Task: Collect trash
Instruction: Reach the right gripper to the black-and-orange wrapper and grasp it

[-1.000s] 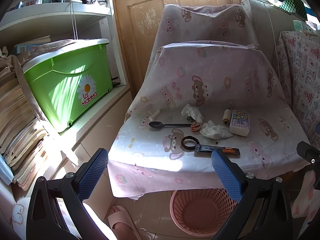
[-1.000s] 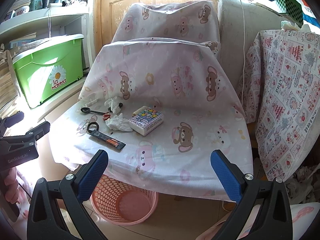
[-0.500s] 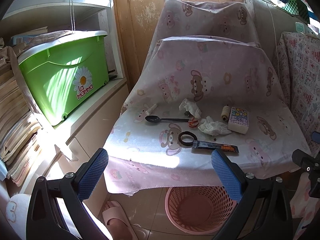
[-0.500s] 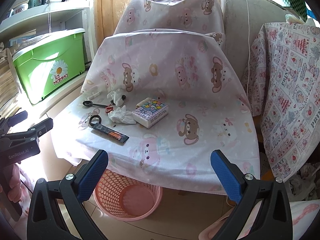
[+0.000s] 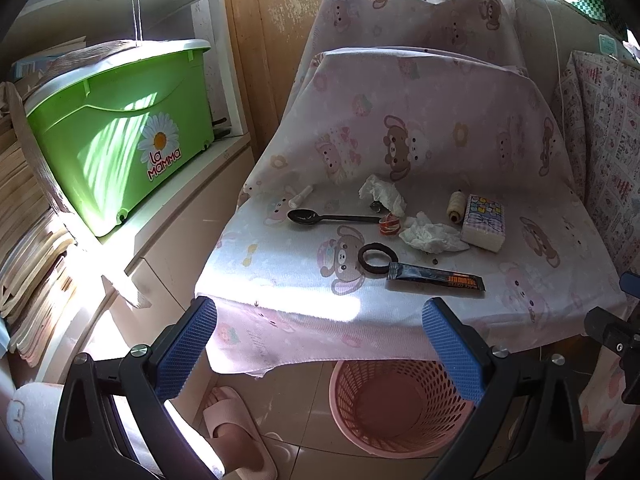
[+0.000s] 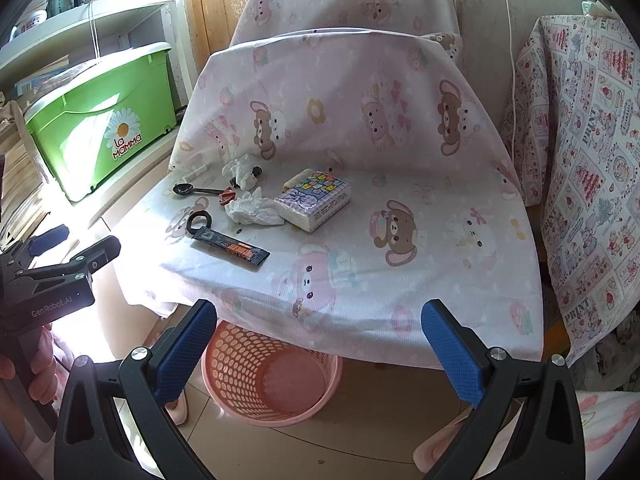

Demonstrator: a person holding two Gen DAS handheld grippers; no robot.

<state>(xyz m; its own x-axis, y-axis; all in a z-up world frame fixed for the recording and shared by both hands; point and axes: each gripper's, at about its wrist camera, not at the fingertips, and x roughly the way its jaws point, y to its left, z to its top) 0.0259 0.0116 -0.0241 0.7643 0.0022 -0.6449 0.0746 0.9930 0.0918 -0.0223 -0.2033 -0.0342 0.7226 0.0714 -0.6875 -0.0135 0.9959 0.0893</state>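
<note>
A: Left wrist view: left hand-held gripper (image 5: 320, 346) is spread wide w/ nothing between its blue pads, hanging short of the table's (image 5: 280, 280) front edge. Pink basket (image 5: 400, 400) sits on the floor just under that edge, looks empty.

B: Right hand-held gripper (image 6: 319, 346), same story: wide apart, holding nothing, also short of the edge. Where's the trash?

A: On the table, left-centre cluster. One crumpled tissue (image 5: 430, 236) just beside the tissue pack (image 5: 482, 226), another crumpled tissue (image 5: 382, 194) behind it near the cloth-covered backrest. Dark snack wrapper (image 5: 436, 278) lies flat nearest the front, one end touching a black hair tie (image 5: 376, 258). Small red scrap (image 5: 389, 225) at the tip of the black spoon's (image 5: 332, 218) handle, can't tell what it is.

B: So approach step, imo; nothing picked yet.

A: Agreed. Next move prob. needs the left one to reach over the edge, come down on the wrapper or the nearer tissue, pinch, then drop into the basket. Wrapper's flat, so likely needs a low angle & care not to snag the cloth or drag the hair tie. Spoon, pack, thread spool (image 5: 456, 204) look like keepers.
</note>
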